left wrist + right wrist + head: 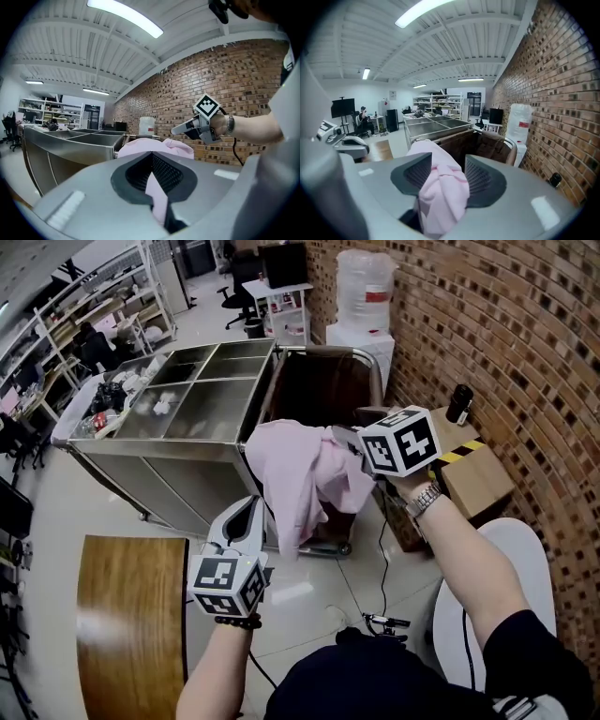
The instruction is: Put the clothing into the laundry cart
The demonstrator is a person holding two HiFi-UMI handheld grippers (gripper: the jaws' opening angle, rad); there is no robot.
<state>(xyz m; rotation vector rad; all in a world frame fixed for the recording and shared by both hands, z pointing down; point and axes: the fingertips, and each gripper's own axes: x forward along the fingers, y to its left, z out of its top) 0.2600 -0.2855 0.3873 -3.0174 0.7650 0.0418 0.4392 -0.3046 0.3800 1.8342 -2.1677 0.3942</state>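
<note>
- Your right gripper (349,442) has its jaws partly apart, with a thick bunch of the pink garment (305,474) packed between the pads and pressed from both sides.
- Your left gripper (248,512) is closed: its jaw tips meet, and a thin strip of the same garment is pinched between the pads below them.
- You hold the garment up in the air between the two grippers. The right gripper has its upper part and is the higher one. The left gripper has a lower edge, nearer to you.
- The garment hangs at the near rim of the cart (141,460), in front of the brown bag (323,381) at the cart's right end. Its loose lower end drops down past the cart's near side.
- You cannot tell from these views whether the cloth touches the rim.
- The bag is open at the top and dark inside, and none of the garment is down in it yet.
- Left of the bag, the cart's steel top is divided into open compartments (202,381), with small items in the far-left ones.
- A wooden tabletop (127,615) lies at your lower left, just beside the left gripper.
- A cardboard box (478,479) sits to the right of the cart, against the brick wall (525,343).
- A water jug (366,287) stands beyond the cart's far end.
</note>
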